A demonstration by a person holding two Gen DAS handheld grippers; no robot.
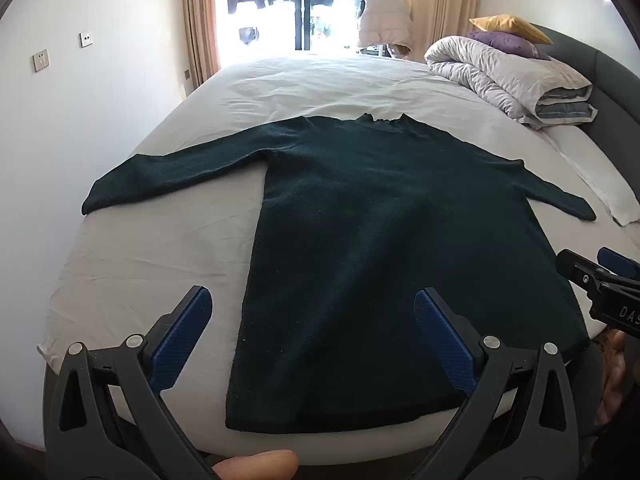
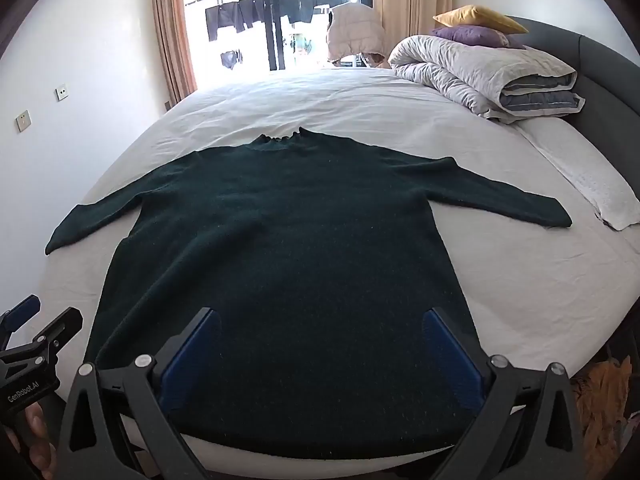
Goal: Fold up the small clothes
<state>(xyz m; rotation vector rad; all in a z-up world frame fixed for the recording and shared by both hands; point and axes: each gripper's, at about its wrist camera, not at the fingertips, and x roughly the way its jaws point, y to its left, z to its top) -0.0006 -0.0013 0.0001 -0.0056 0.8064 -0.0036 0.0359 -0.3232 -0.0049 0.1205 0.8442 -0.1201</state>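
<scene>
A dark green long-sleeved sweater lies flat on the white bed sheet, collar away from me, both sleeves spread out to the sides. Its hem runs along the near bed edge. My left gripper hovers open above the hem's left part, one blue pad over the sheet, the other over the cloth. My right gripper is open above the lower right of the sweater, nothing between its fingers. The right gripper shows at the right edge of the left wrist view, and the left gripper at the left edge of the right wrist view.
A folded grey duvet with a purple pillow and a yellow pillow sits at the far right by the dark headboard. A white pillowcase lies right of the sleeve. A glass door and curtains stand beyond.
</scene>
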